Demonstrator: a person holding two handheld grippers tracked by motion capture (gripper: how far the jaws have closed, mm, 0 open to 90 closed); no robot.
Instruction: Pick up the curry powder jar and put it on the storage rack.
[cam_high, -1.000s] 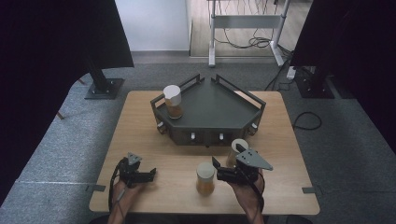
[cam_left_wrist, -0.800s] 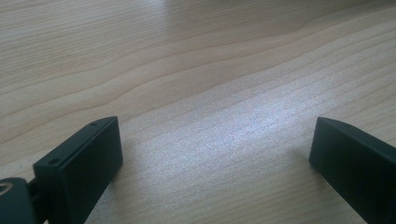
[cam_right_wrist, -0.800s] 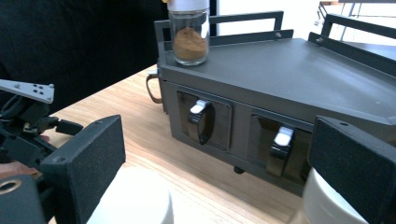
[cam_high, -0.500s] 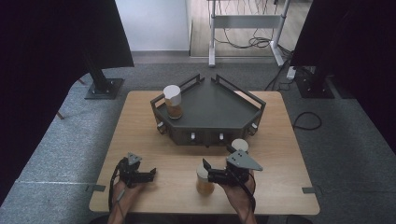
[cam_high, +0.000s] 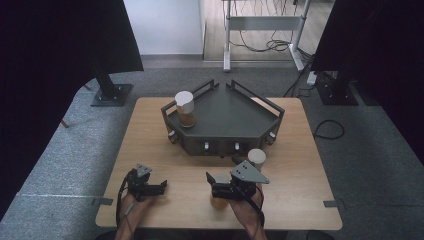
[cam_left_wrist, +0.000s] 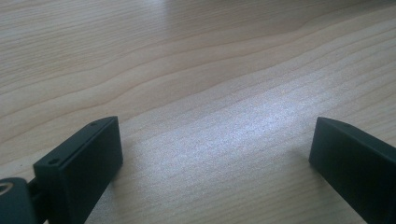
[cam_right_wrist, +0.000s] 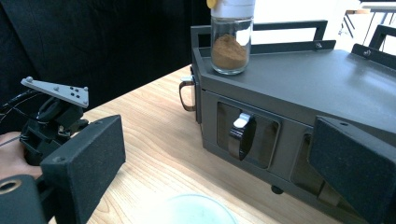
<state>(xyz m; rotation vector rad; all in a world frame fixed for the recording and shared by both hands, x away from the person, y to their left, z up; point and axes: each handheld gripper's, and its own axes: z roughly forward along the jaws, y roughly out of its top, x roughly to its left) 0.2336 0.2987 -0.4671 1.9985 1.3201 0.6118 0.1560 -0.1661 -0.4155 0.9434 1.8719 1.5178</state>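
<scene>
Two jars on table | right gripper (cam_high: 216, 181) jaws wide over near jar (cam_right_wrist: 196, 210) (likely lining up a grab) | left gripper (cam_high: 159, 187) wide, empty, resting on table (cam_high: 150, 145)

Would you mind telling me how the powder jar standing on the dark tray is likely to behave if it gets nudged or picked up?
The jar is tall on a narrow base, so a push near its white lid may tip it. Its clear wall looks like glass: probably smooth, rigid and breakable. It is under half full of brown powder, so likely fairly light. It stands near the tray's corner.
</scene>
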